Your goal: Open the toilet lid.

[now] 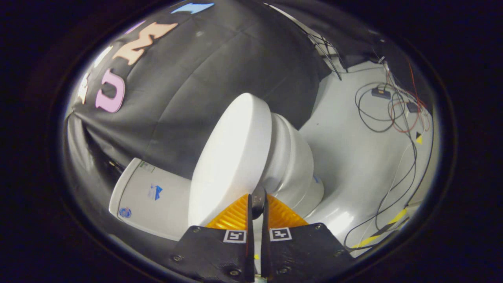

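A white toilet stands against the black cloth wall, and the view is tilted so it appears on its side. Its oval lid point(232, 157) lies against the seat and bowl point(292, 161), with the tank point(153, 196) behind it. My gripper point(257, 198) is at the lid's front rim. The fingers point(271, 214) are drawn close together on a small dark rounded tab point(258, 201) that sticks out at the rim. Whether the lid has lifted off the seat I cannot tell.
The pale floor point(353, 157) runs beyond the bowl. Loose black, white and red cables point(387, 118) with small boxes lie on it, and yellow tape marks point(397, 217) are nearby. The black cloth wall point(220, 70) hangs close behind the tank.
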Tool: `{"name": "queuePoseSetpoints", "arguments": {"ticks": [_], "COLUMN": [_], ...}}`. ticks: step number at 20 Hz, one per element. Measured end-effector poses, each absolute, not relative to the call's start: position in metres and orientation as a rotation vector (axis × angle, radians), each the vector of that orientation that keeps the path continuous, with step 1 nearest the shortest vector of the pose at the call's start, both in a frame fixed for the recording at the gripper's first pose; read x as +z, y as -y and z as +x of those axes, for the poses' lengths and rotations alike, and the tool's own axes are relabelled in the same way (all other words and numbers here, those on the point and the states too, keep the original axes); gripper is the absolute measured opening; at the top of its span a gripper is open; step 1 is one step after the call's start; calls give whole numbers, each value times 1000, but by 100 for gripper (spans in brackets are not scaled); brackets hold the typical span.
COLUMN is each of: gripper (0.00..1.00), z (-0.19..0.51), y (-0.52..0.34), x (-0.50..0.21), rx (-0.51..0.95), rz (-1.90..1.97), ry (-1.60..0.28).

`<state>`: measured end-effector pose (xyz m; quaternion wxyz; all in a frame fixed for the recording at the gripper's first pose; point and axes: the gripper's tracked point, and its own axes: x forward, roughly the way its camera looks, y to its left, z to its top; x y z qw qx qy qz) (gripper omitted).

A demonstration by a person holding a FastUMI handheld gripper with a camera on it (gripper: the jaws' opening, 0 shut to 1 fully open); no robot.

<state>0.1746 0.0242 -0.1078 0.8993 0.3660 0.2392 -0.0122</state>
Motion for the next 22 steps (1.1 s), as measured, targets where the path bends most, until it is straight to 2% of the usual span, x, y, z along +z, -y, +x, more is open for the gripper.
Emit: {"name": "queuePoseSetpoints", "arguments": {"ticks": [9,22], "gripper": [11,12], "z": [173,165], "y": [-35,-76], "x": [-63,7], "rx": [16,73], "rz": [510,307], "ry": [-418,-257]}}
